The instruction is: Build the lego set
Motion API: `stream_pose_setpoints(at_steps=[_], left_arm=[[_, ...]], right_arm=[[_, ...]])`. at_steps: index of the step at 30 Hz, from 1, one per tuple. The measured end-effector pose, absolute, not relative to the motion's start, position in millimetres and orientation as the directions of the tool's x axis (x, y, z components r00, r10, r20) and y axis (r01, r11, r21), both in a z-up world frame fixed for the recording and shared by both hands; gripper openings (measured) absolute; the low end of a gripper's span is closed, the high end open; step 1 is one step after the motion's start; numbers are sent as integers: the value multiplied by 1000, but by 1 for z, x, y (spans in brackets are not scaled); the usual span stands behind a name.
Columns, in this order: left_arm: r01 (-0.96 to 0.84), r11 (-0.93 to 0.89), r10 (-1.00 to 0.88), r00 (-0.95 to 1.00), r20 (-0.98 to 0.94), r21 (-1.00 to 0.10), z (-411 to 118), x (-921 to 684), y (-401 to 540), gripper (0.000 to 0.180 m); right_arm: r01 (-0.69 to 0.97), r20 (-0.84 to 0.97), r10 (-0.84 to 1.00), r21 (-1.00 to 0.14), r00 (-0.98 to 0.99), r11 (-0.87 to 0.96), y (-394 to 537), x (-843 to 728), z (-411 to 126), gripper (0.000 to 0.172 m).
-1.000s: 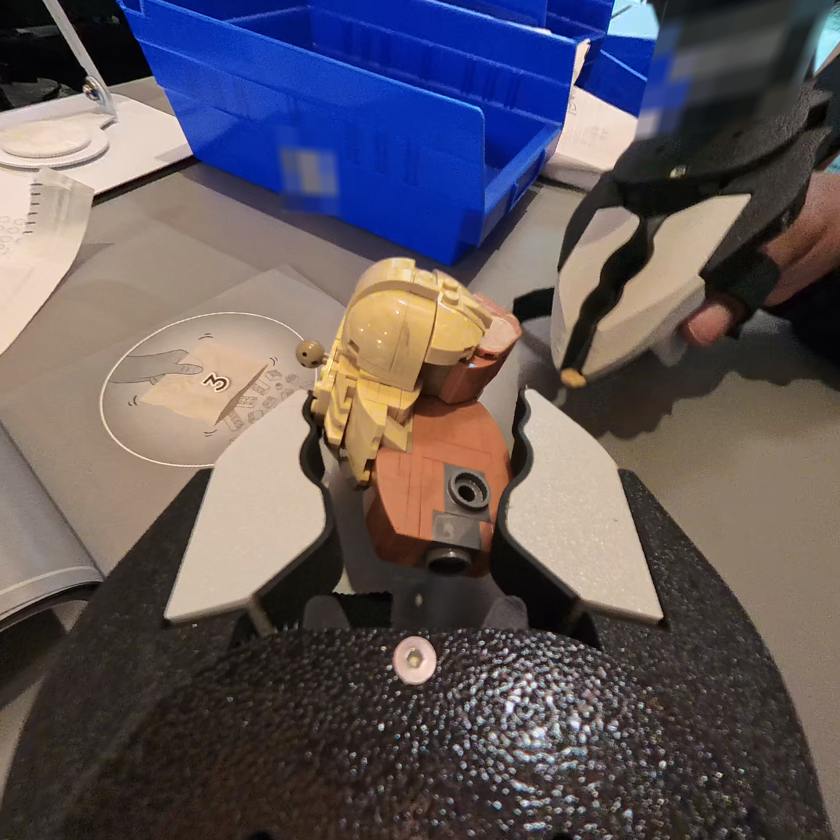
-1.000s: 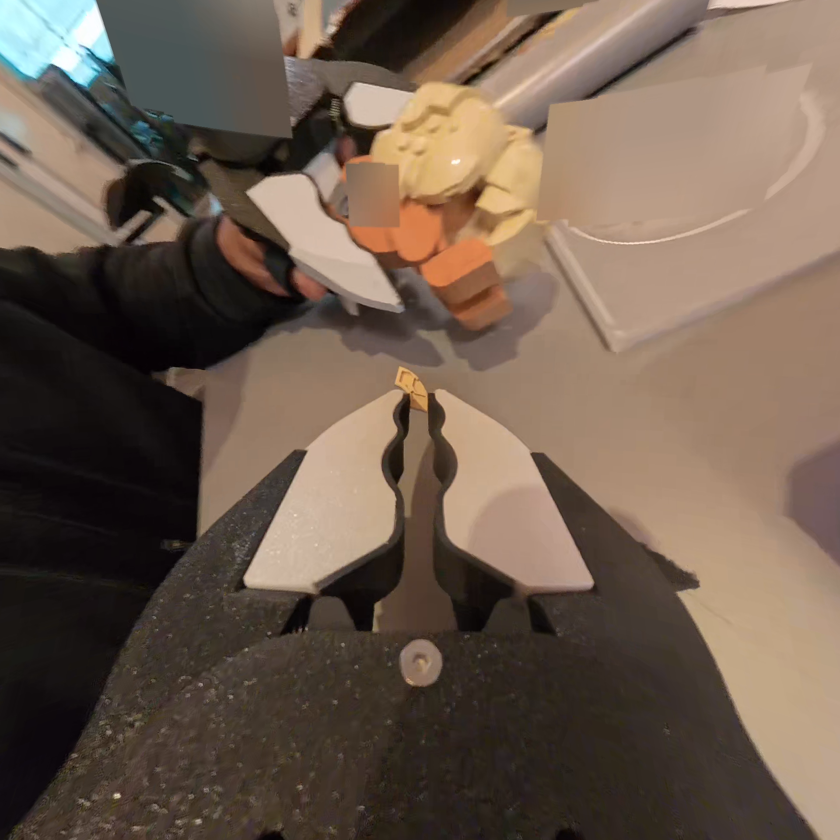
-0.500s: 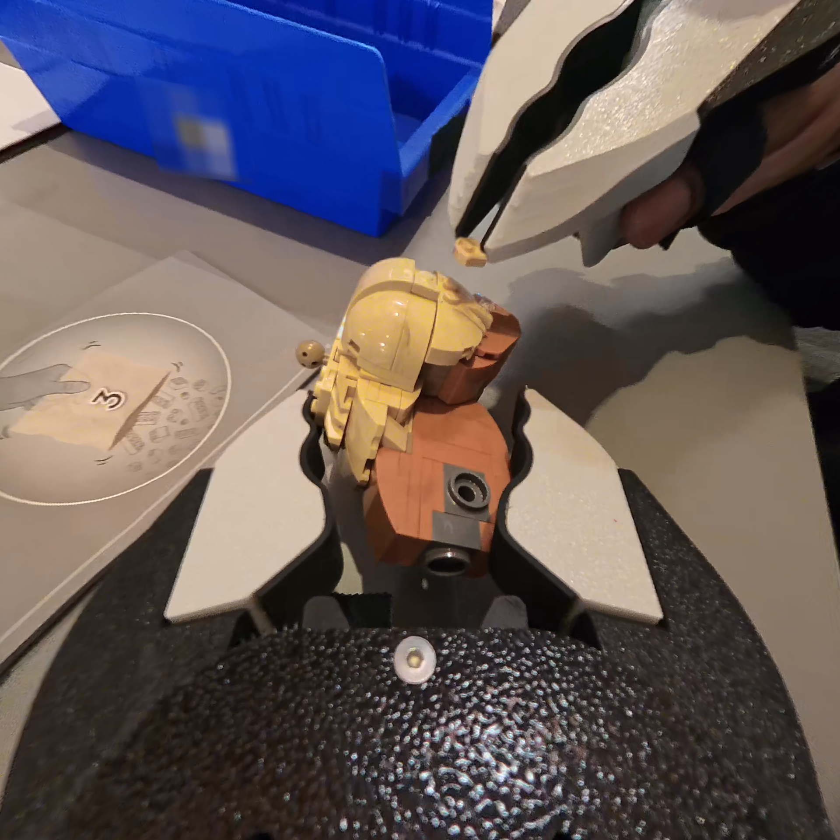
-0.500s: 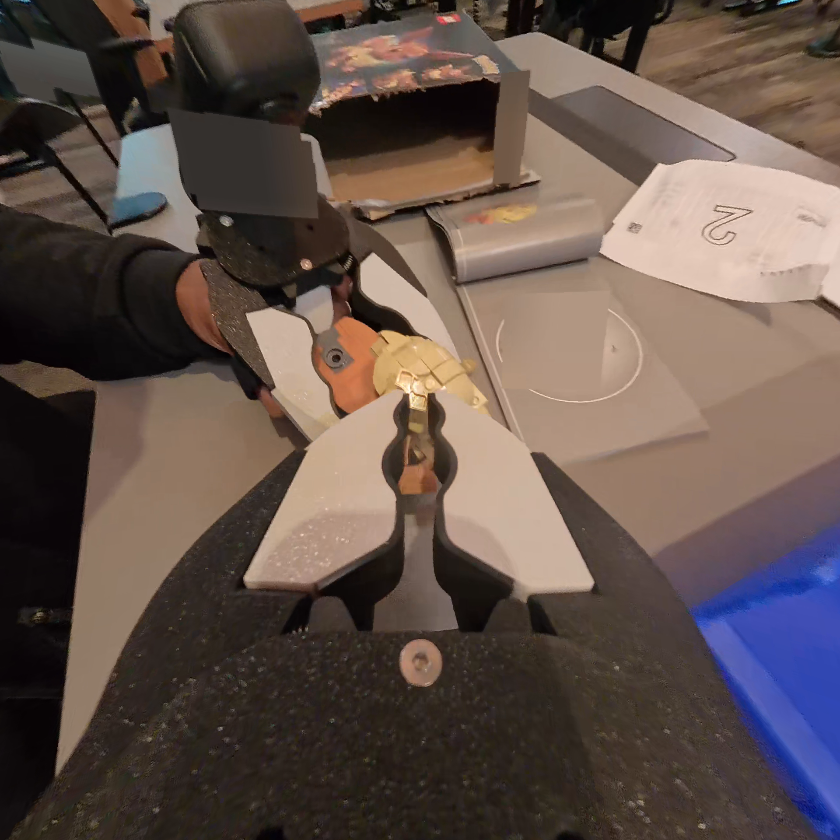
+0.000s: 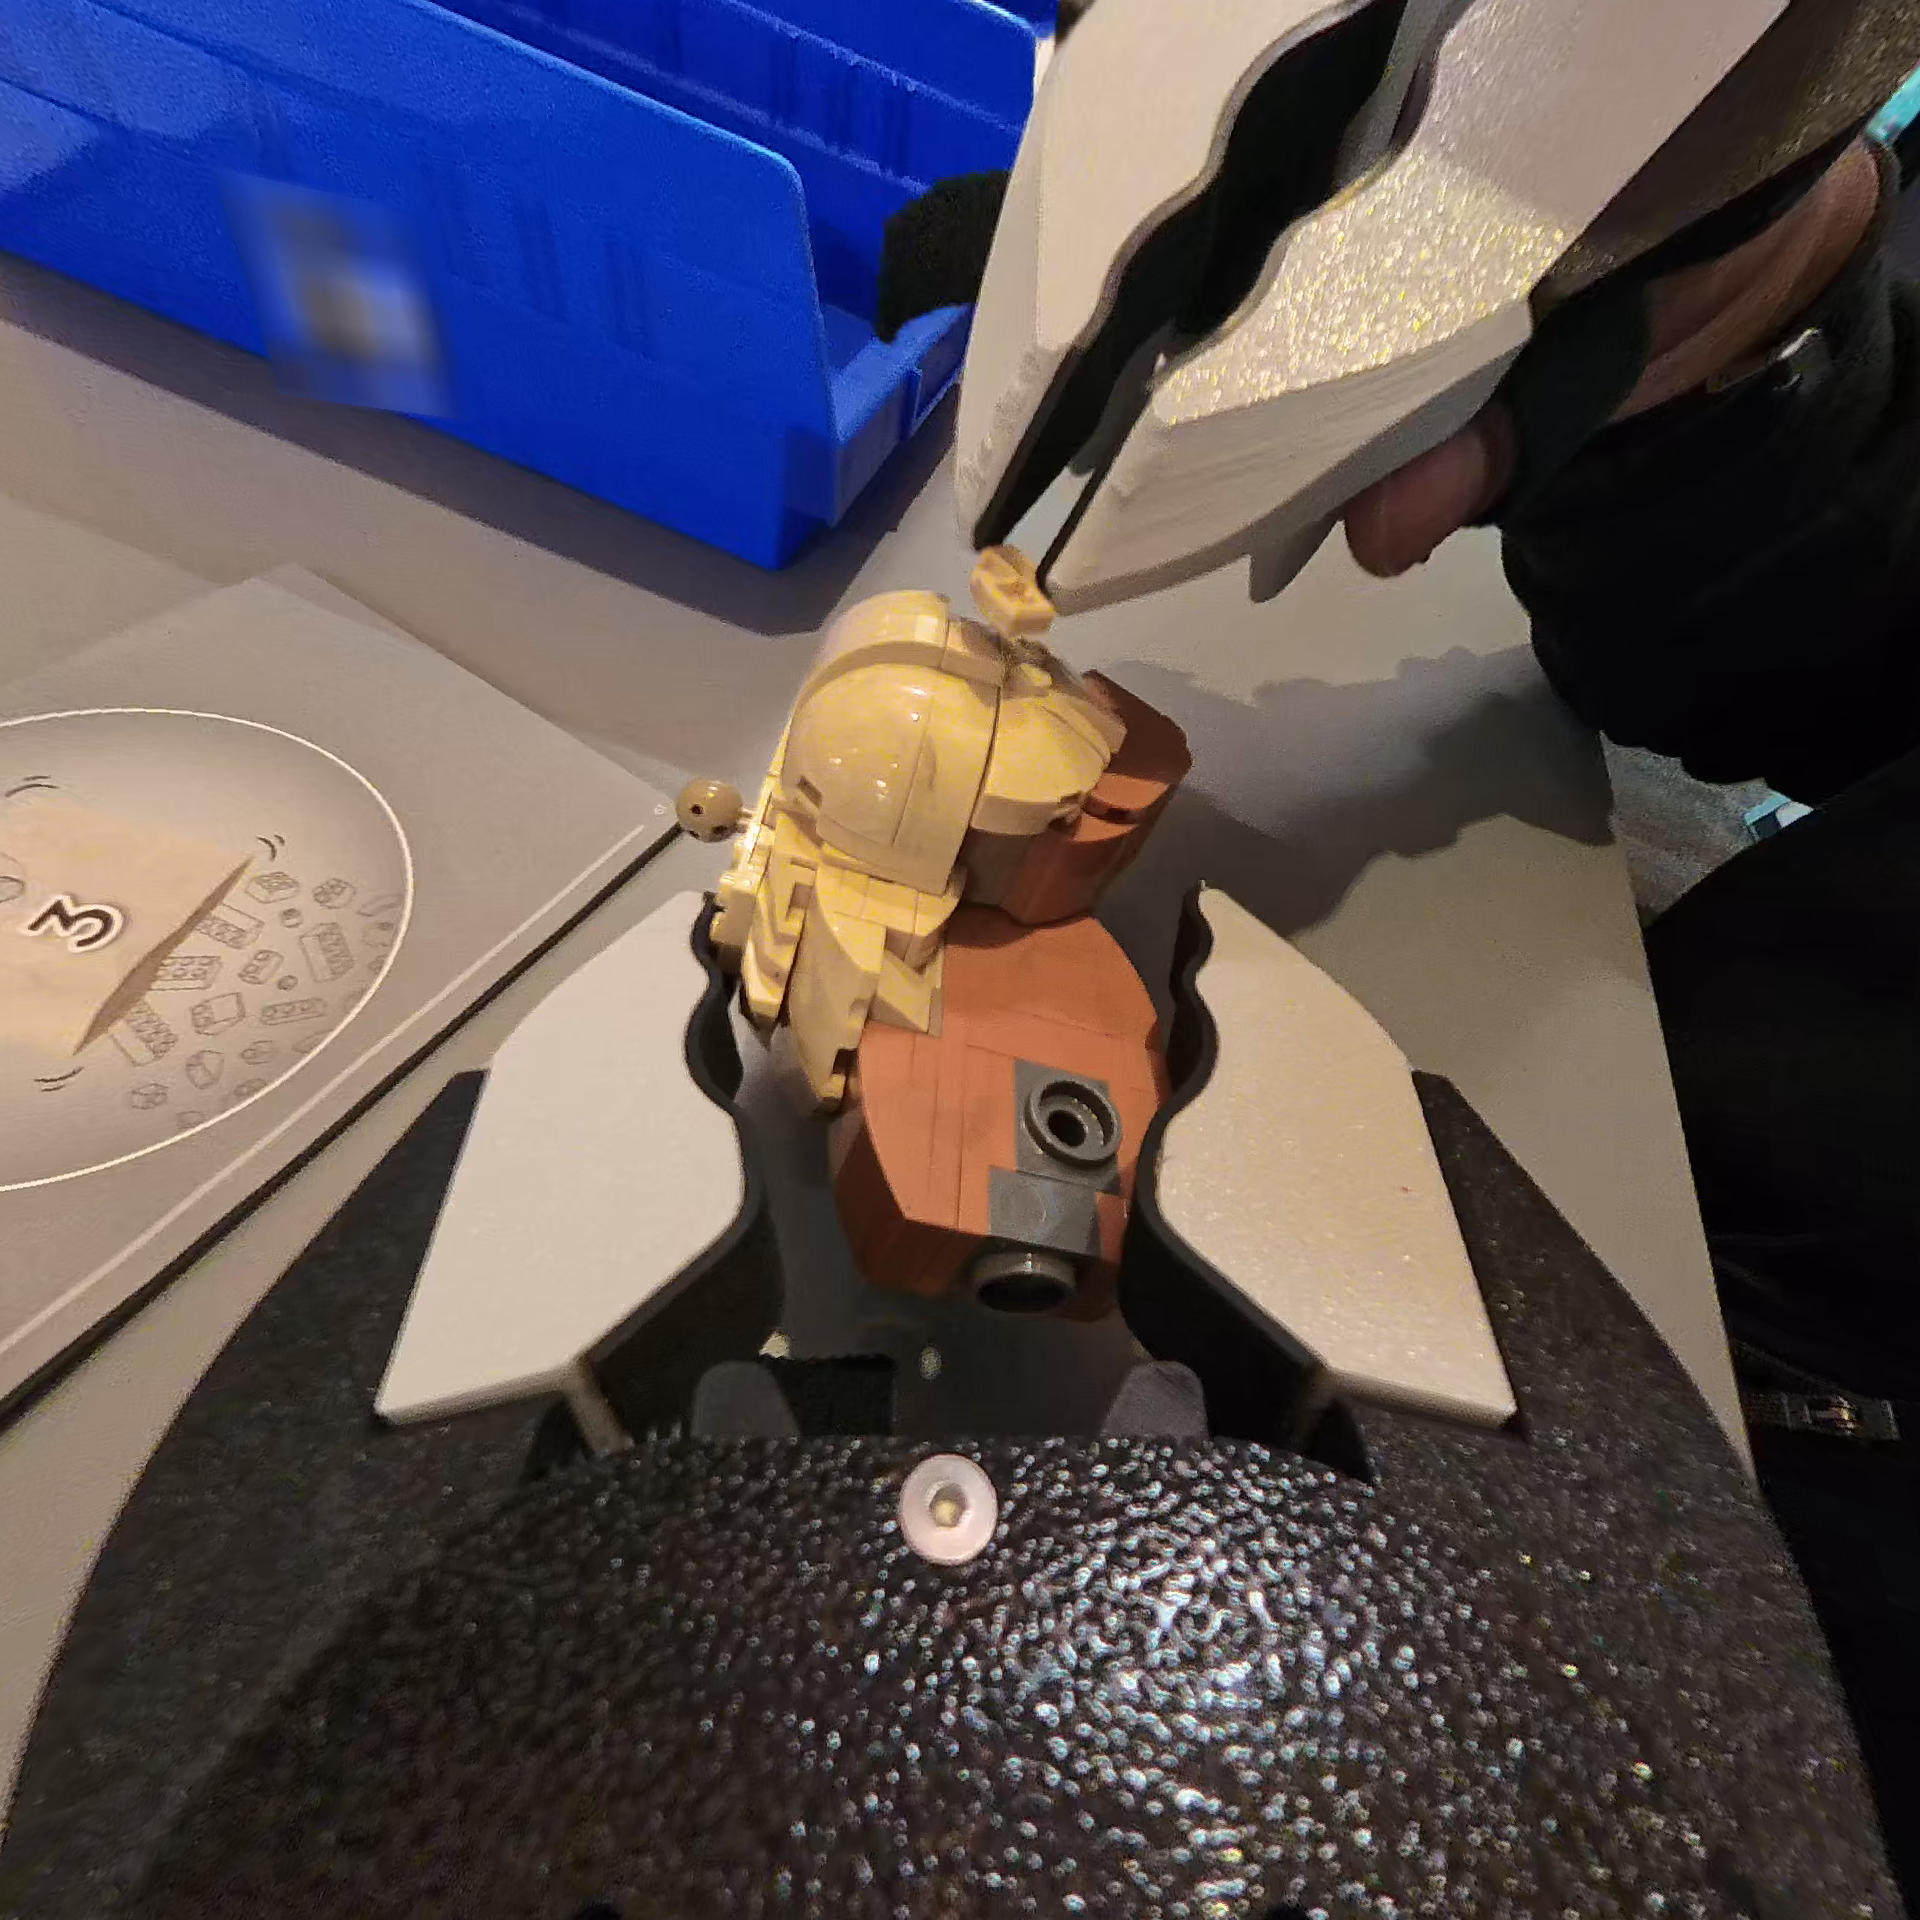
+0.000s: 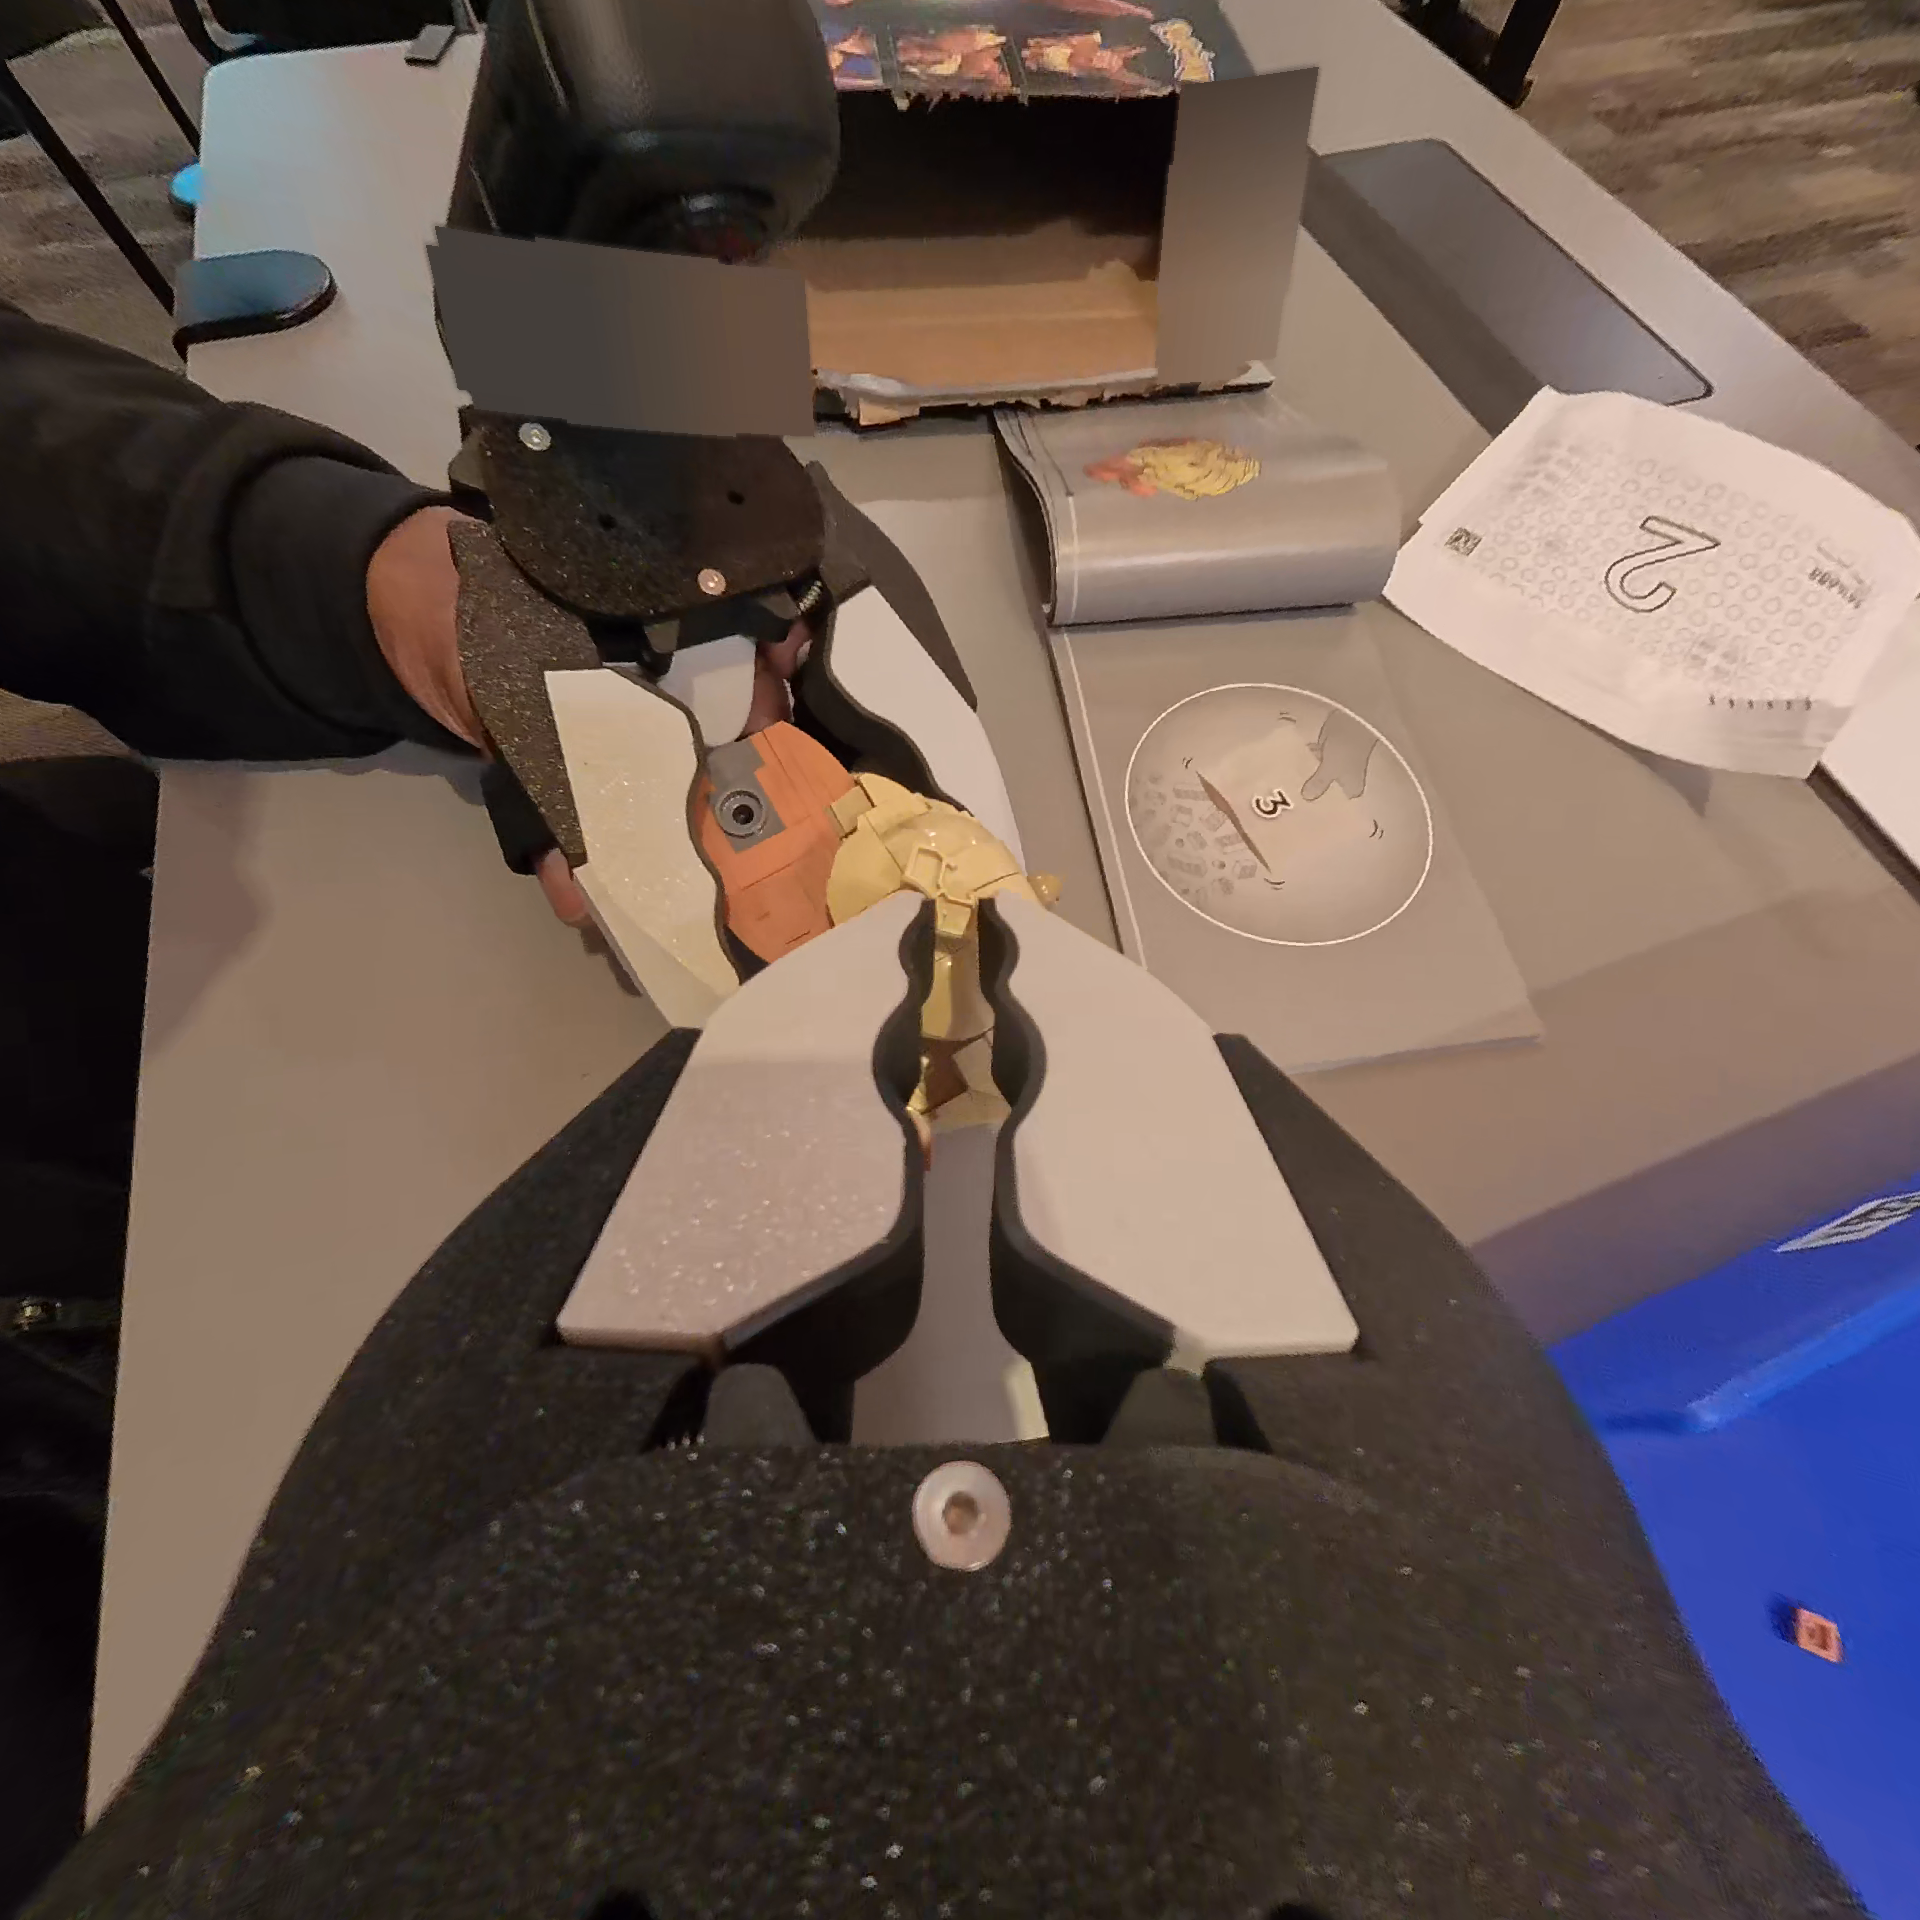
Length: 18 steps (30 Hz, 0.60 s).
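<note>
The tan and reddish-brown toy-brick figure [image 5: 935, 935], a rounded build with a glossy tan domed top and a brown body carrying dark grey studded pieces, sits at the centre of the left wrist view, gripped between my left tongs [image 5: 945, 935]. Those tongs stand wide, and their dark inner pads [image 5: 1179, 997] press against the figure's brown flank on one side and its tan bricks on the other.

Just above the dome, in the upper middle of that frame, my right tongs [image 5: 1023, 551] are almost fully closed, pinching a tiny tan brick piece [image 5: 1010, 589] at their very tips; it hangs right at the crown of the figure, touching or nearly so.

In the left of the frame lies an open grey instruction booklet [image 5: 499, 727] with a printed white circle, flat on the grey desk [image 5: 1403, 831]. A blue plastic bin [image 5: 582, 260] with upright dividers fills the upper left. In the right wrist view, an opened cardboard box [image 6: 987, 312] and a white numbered paper bag [image 6: 1662, 582] lie toward the top.
</note>
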<state>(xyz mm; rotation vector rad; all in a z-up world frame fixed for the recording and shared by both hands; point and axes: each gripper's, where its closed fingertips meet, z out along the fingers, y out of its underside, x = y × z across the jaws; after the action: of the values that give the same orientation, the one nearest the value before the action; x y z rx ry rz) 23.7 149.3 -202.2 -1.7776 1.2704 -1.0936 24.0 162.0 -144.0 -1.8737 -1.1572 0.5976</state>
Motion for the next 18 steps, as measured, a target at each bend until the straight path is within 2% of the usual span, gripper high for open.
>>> stream_pose_setpoints(at_steps=[18], left_arm=[[-327, -339, -941, 126, 315, -882, -194, 24, 146, 80]], right_arm=[[478, 15, 895, -850, 445, -224, 165, 21, -143, 12]])
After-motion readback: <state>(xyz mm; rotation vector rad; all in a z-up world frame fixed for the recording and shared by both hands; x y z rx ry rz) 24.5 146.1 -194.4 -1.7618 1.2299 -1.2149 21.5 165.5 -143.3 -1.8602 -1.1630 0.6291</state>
